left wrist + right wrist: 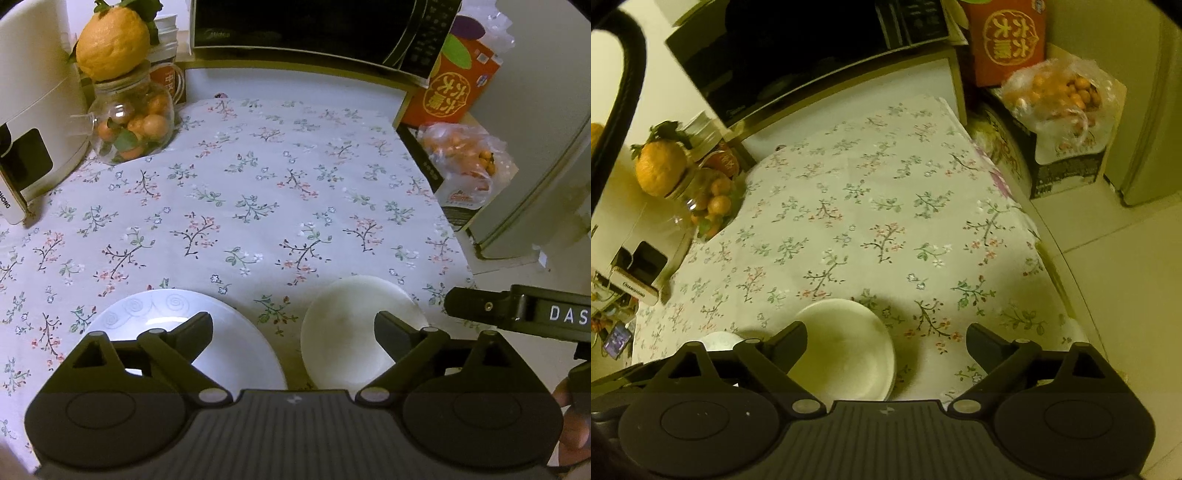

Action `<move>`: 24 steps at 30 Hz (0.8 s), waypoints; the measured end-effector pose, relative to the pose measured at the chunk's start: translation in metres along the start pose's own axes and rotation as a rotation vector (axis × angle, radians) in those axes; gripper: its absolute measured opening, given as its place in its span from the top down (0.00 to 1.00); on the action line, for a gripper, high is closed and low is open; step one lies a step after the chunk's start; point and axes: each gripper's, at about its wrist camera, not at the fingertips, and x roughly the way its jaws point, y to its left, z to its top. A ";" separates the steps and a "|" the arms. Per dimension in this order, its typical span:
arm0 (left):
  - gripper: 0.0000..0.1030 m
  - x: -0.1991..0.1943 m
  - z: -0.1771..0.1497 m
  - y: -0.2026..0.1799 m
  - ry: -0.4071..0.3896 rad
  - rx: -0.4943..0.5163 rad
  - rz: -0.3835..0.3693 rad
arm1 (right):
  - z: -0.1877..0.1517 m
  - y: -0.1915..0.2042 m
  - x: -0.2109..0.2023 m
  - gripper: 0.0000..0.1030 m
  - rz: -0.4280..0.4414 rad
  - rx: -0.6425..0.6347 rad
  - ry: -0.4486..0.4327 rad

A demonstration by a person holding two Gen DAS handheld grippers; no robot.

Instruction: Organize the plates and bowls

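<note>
A white plate with faint swirl marks lies on the floral tablecloth at the near edge. A white bowl sits just right of it. My left gripper is open and empty, hovering above both, one finger over the plate and one over the bowl. The right gripper's body shows at the right edge. In the right wrist view the bowl is below my open, empty right gripper, under its left finger. A sliver of the plate shows at left.
A white appliance, a glass jar of oranges topped by a large citrus fruit stand at back left. A microwave is at the back. A red box and a bag of oranges sit beyond the table's right edge.
</note>
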 end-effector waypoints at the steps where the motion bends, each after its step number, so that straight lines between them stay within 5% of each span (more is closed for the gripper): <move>1: 0.09 0.001 0.000 0.001 0.002 -0.002 0.000 | 0.000 -0.002 0.002 0.10 -0.003 0.012 0.004; 11: 0.09 0.010 0.003 0.010 0.001 -0.014 0.013 | 0.000 -0.012 0.017 0.10 -0.019 0.059 0.056; 24: 0.40 0.035 0.002 0.002 0.034 0.067 -0.015 | -0.006 -0.011 0.038 0.18 0.002 0.064 0.144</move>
